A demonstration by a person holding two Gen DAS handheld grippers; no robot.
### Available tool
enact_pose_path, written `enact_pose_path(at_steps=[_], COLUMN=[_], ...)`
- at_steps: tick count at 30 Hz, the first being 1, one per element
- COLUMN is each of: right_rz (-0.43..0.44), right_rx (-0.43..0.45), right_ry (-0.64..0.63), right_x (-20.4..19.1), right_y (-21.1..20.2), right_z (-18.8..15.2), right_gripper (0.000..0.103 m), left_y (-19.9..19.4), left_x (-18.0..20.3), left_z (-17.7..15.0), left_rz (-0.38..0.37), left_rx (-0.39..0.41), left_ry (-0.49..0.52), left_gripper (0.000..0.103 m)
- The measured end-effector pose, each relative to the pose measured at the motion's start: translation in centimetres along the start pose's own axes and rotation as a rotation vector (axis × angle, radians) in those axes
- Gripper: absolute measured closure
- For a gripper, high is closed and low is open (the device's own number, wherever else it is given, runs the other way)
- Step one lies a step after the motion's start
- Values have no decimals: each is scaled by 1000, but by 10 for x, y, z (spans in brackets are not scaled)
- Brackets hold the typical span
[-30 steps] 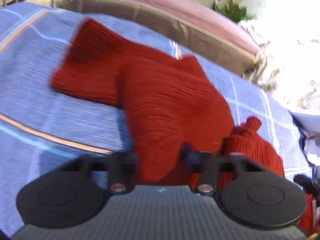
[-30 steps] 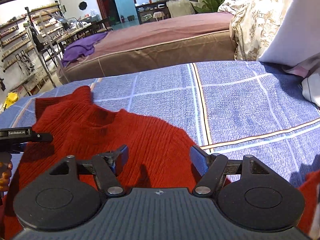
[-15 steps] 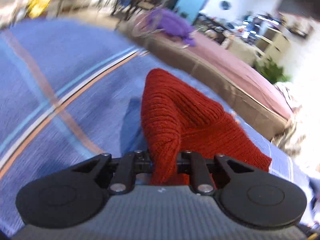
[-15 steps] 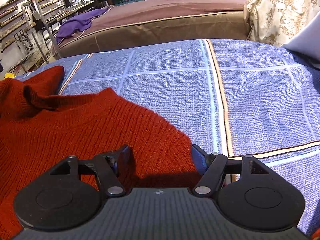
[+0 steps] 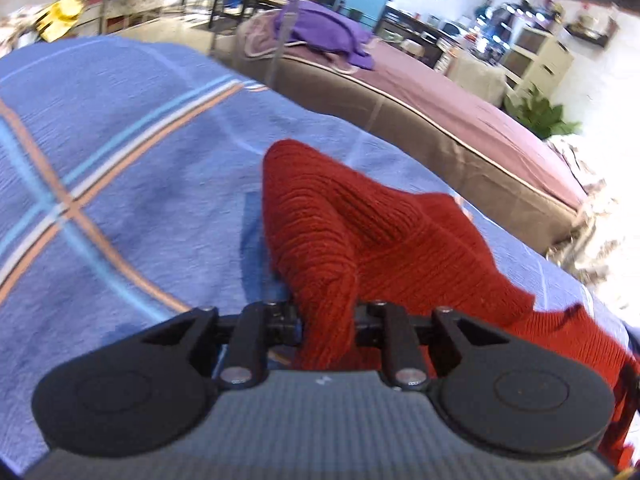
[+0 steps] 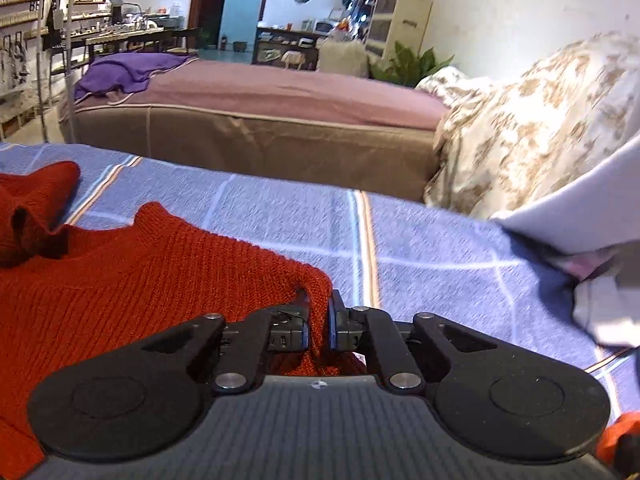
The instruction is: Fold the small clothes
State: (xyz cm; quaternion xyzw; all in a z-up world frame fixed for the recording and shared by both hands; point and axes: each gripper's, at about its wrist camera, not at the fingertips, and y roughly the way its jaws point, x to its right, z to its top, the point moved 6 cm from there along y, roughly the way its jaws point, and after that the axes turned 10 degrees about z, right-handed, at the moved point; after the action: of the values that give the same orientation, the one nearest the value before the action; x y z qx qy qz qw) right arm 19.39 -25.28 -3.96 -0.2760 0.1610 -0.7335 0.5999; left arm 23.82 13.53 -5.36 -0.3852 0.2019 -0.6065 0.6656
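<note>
A small red knit sweater lies on the blue checked bedspread. My left gripper is shut on a thick fold of the sweater, which rises in a ridge ahead of the fingers. In the right wrist view the sweater spreads to the left, collar and a bunched sleeve at far left. My right gripper is shut on the sweater's right shoulder edge, with knit pinched between the blue pads.
A brown bed with a mauve sheet and a purple cloth stands beyond the bedspread. A floral quilt and a white pillow lie at the right. Shelves and racks line the far left wall.
My right gripper went from open over the sweater to shut on its shoulder edge. My left gripper closed on a fold earlier and still holds it, swung to face the far bed.
</note>
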Motion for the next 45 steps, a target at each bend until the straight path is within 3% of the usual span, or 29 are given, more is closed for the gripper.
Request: enact_pose_path(at_steps=[1,3,4,6,7,8,9,13,23,25,27,30,32,35,39,43,44,45], right_rz=[-41,-70,-47,-60,-99,-121,-115,109,241,265,338,617,775,842,928,993,988,967], right_rx=[-4,-76,-98,-71,-52,-45,-38,34,-146,-196,-232,-305,-355,-433,-367,-330,-316,-310], right_ry=[-32,-57,-48,-44,-60,-67,-49,41,-47,-40,13,128,171,171,268,469,505,521], right_x=[1,4,6,12,15,16,19,14,-1,-3,-6,-20,-35,-54,-63,-69,-70,-71], right_y=[4,18,22,11,2,-6,-19,-76,-171,-176,-179,-186,-192,-191,-186,-166,-160,-157], right_z=[-1,-11,-17,-23,-26,-28,-32,-54,-141,-151,-155,-165,-176,-196,-192,-189,-188,-187], right_gripper=[89,73,71,62,53,20,0,0,0,0,0,0,0,0,0,0,7,55], left_y=[2,6,4,0,-4,-8,-15,-49,-152,-174,-192,-216,-224,-229,-231,-236,-237,-238], left_x=[5,8,5,-3,-10,-15,-21,-48,-96,-90,-79,-59,-50,-51,-62,-69,-71,-73], left_z=[-3,-10,-15,-23,-25,-26,-28,-40,-123,-137,-151,-171,-186,-204,-216,-218,-218,-218], left_rz=[1,24,30,31,25,11,-2,-40,-70,-124,-165,-225,-203,-153,-172,-161,-147,-128], left_rx=[-16,-30,-31,-57,-67,-66,-65,-53,-85,-97,-107,-101,-73,-60,-105,-73,-60,-46], left_ry=[7,0,-8,-27,-37,-45,-50,-36,131,160,211,312,400,458,374,355,358,365], left_gripper=[57,41,29,9,6,6,6,1,3,11,13,14,14,14,14,13,13,13])
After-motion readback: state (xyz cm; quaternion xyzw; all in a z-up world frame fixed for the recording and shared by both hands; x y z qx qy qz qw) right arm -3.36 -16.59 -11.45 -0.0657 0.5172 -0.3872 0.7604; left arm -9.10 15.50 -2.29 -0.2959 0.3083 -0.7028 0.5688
